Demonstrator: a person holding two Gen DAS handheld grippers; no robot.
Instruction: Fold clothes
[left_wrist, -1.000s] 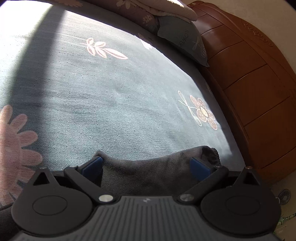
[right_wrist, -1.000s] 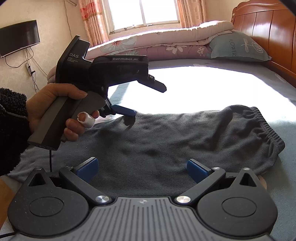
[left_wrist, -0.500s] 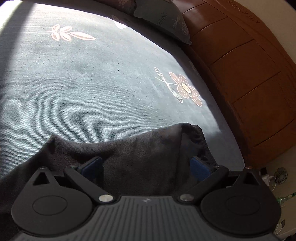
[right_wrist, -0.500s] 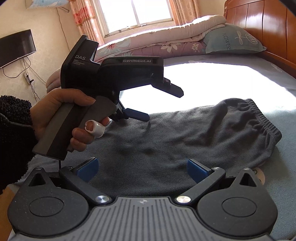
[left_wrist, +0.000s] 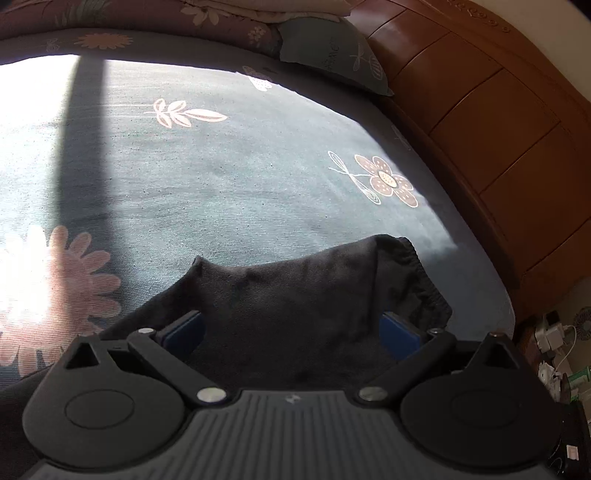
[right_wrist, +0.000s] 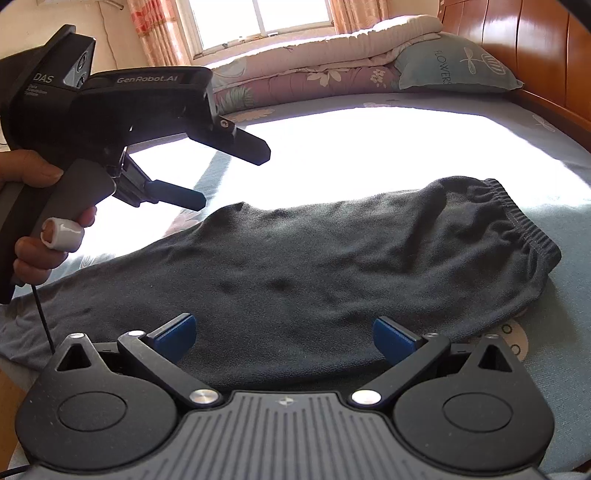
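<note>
Dark grey trousers (right_wrist: 332, 266) lie flat across the flowered bed sheet (left_wrist: 221, 177), their elastic waistband (right_wrist: 517, 218) at the right end. A hand holds my left gripper (right_wrist: 229, 177) in the air above the left part of the cloth, open and clear of it. In the left wrist view, the left gripper (left_wrist: 291, 328) has its blue pads wide apart over the trousers (left_wrist: 295, 288), with the waistband (left_wrist: 421, 280) just right of them. My right gripper (right_wrist: 284, 332) stands open at the near edge of the trousers with nothing between its fingers.
A teal pillow (right_wrist: 454, 70) and folded quilts (right_wrist: 314, 55) lie at the far end of the bed. The wooden headboard (left_wrist: 498, 129) runs along the right side. Small items and cables sit on the floor (left_wrist: 554, 343) beyond the bed's edge.
The left gripper has risen off the cloth and drawn back to the left, still open. The right gripper's view has moved a little closer to the trousers, which lie as before.
</note>
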